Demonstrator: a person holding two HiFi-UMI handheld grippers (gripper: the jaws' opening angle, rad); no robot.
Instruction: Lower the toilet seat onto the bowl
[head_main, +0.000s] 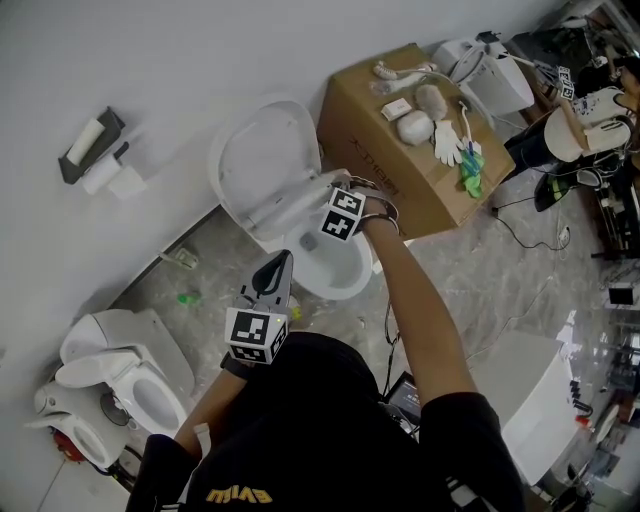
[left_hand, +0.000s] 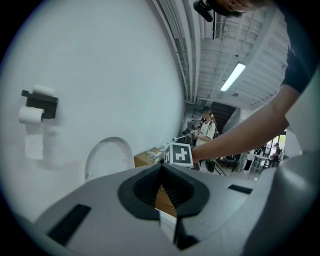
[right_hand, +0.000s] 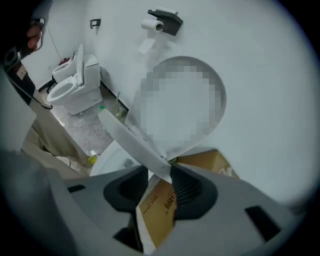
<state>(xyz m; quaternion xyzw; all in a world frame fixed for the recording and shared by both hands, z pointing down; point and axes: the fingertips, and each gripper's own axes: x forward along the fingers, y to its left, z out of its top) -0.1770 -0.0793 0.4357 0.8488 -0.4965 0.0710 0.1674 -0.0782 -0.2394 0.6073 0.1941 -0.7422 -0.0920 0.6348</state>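
The white toilet stands against the wall with its lid upright. Its seat is tilted partway out from the lid, above the bowl. My right gripper is shut on the seat's front edge. In the right gripper view the seat runs as a white strip into the right gripper, pinched between the dark pads. My left gripper hovers in front of the bowl, pointing at the toilet. The left gripper is shut with nothing in it; beyond it stands the lid.
A cardboard box with gloves and small items on top stands right of the toilet. A second toilet sits at the lower left. A paper holder hangs on the wall. Cables trail over the floor at right.
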